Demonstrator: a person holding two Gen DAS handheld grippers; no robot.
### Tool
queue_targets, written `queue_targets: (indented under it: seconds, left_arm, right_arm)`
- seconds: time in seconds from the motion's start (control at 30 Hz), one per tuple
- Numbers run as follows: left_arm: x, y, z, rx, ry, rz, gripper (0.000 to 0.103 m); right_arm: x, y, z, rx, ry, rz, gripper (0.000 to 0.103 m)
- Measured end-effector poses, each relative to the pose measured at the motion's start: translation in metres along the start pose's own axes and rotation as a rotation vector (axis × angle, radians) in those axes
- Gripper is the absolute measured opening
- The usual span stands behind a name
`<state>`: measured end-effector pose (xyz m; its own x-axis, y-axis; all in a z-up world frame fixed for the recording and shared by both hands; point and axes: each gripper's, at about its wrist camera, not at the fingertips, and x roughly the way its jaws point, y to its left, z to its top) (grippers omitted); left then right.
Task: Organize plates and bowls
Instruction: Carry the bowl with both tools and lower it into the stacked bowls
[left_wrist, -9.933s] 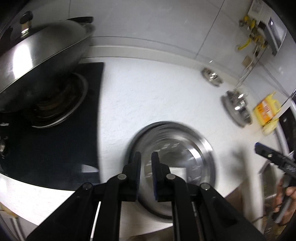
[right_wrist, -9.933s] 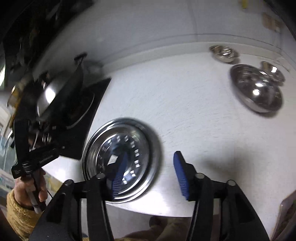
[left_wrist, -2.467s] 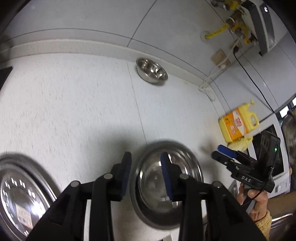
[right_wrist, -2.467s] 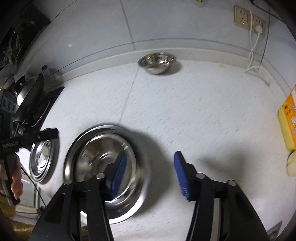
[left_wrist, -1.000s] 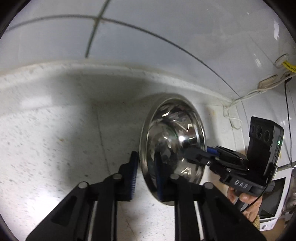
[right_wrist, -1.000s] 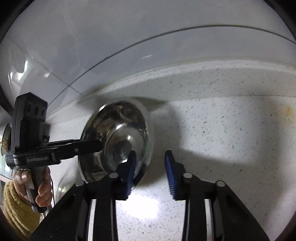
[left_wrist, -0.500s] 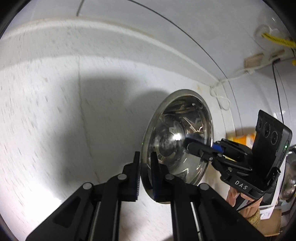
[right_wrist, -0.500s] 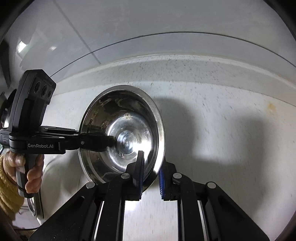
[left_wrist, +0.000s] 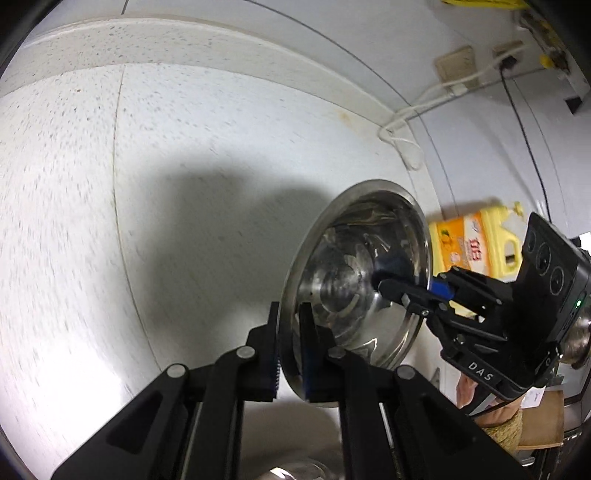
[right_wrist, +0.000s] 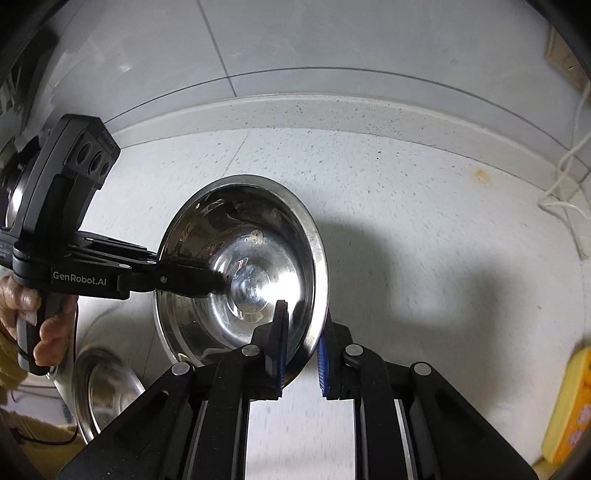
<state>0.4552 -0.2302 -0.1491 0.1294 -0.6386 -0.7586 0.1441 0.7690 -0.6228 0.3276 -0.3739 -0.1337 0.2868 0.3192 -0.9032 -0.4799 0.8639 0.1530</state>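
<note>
A small steel bowl (left_wrist: 354, 273) is held in the air above the white counter, tilted on its side. My left gripper (left_wrist: 290, 343) is shut on its near rim. My right gripper (right_wrist: 301, 350) is shut on the opposite rim; the bowl (right_wrist: 243, 273) fills the middle of the right wrist view. The right gripper (left_wrist: 417, 288) shows at the right of the left wrist view, and the left gripper (right_wrist: 184, 275) at the left of the right wrist view. Another steel bowl (right_wrist: 103, 387) sits on the counter at the lower left.
The speckled white counter (left_wrist: 110, 184) runs back to a tiled wall. A yellow oil jug (left_wrist: 476, 251) stands at the right, also in the right wrist view (right_wrist: 569, 406). White cables (left_wrist: 406, 147) hang from wall sockets (left_wrist: 452, 62).
Both grippers closed on the small bowl's rim at the back wall and lifted it. They have carried it away from the wall, toward the front of the counter.
</note>
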Motion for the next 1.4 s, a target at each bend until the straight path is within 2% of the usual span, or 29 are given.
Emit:
queue_targets:
  seconds: [0.13, 0.2, 0.33, 0.47, 0.73, 0.93, 1.27, 1.4]
  left_arm:
    - [-0.007, -0.022, -0.025, -0.003, -0.012, -0.022, 0.007]
    - [-0.022, -0.024, -0.045, 0.0, -0.02, -0.022, 0.007]
    - [-0.043, -0.036, -0.088, 0.009, -0.054, 0.006, 0.007]
    - [-0.075, -0.023, -0.129, -0.003, -0.086, 0.025, 0.007]
    - [-0.098, 0.009, -0.189, -0.047, -0.129, 0.114, 0.007]
    - [-0.094, 0.03, -0.208, -0.071, -0.129, 0.142, 0.007]
    - [-0.082, 0.025, -0.215, -0.035, -0.125, 0.187, 0.007]
    - [-0.083, 0.02, -0.215, -0.002, -0.142, 0.23, 0.007]
  right_arm:
    - [-0.026, 0.006, -0.019, -0.007, -0.021, -0.011, 0.013]
    - [-0.04, 0.013, -0.032, -0.014, -0.034, -0.022, 0.013]
    - [-0.057, 0.031, -0.051, -0.022, -0.053, -0.023, 0.013]
    - [-0.073, 0.057, -0.076, -0.043, -0.067, -0.009, 0.013]
    - [-0.045, 0.111, -0.105, -0.08, 0.006, 0.056, 0.013]
    - [-0.022, 0.124, -0.114, -0.07, 0.063, 0.077, 0.013]
    - [-0.006, 0.134, -0.112, -0.056, 0.095, 0.055, 0.013]
    - [-0.009, 0.138, -0.111, -0.054, 0.085, 0.031, 0.014]
